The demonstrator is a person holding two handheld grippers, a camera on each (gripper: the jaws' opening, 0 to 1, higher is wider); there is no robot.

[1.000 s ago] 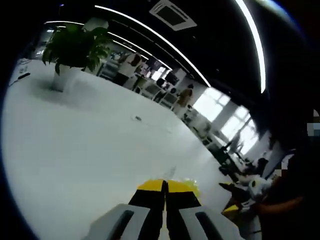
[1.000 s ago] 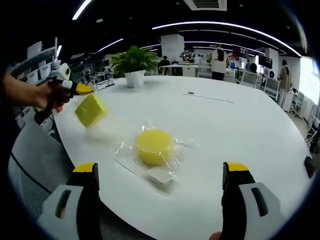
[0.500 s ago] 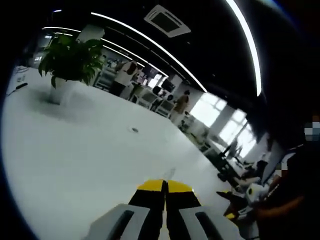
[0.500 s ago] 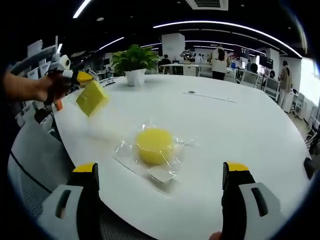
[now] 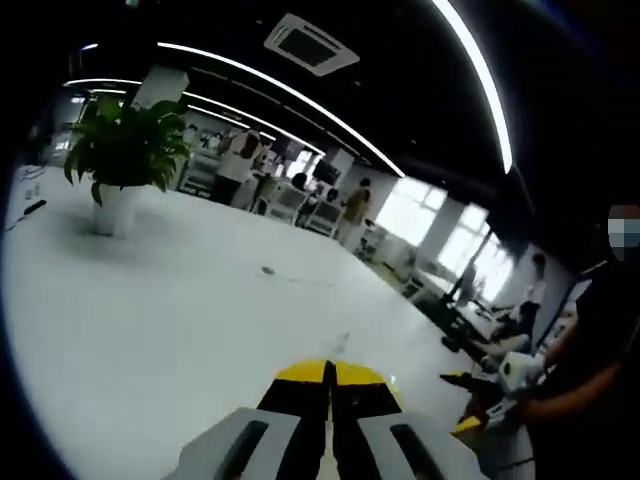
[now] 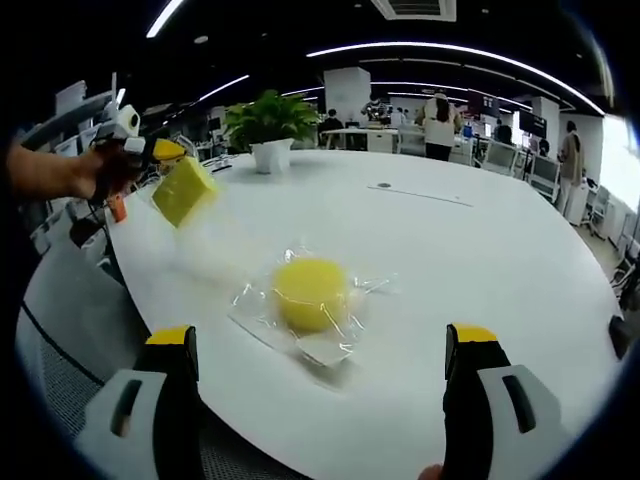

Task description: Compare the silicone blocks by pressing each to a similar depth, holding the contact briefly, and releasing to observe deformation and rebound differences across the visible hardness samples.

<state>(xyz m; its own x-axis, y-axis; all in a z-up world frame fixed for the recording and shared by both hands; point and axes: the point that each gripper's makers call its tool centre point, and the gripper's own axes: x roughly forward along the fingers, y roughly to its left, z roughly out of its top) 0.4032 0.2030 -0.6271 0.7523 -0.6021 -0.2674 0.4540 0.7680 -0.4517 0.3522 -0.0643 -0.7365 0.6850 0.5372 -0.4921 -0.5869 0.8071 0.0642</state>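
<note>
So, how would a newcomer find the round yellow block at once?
Start at the big white table, near its front edge. The round yellow block lies there on crinkled clear plastic wrap. Unlike the square yellow block held in the air, it is dome-shaped and resting.

Two yellow blocks: one square; one round; one plant.

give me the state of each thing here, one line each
left gripper: shut on the yellow square block, held up off the table
yellow square block: tilted, in the air
right gripper: open, holding nothing
round yellow block: lying on the white table, in clear wrap
potted plant: upright
</note>
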